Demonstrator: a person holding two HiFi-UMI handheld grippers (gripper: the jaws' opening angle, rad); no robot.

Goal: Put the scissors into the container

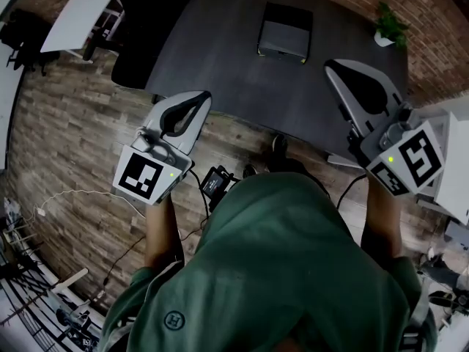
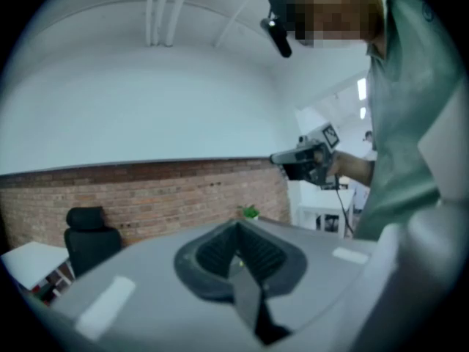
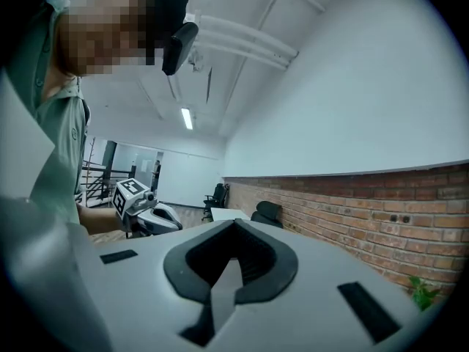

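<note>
Scissors: in no view. Container [image 1: 285, 31] interior too dark to read, so scissors may lie inside it or somewhere out of frame. Container stands on far part of table [image 1: 220, 57], well apart from both grippers.

Step in hand: not settled. Sensible either way: check container's inside, keep grippers clear of table edge.

Left gripper [image 1: 196, 103]: fingers [image 2: 214, 254] clenched, nothing between. Right gripper [image 1: 338, 70]: fingers clenched, empty.

Both held up before chest, pointing about level, toward table.

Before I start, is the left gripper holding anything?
No, the left gripper is shut with nothing between its jaws.
</note>
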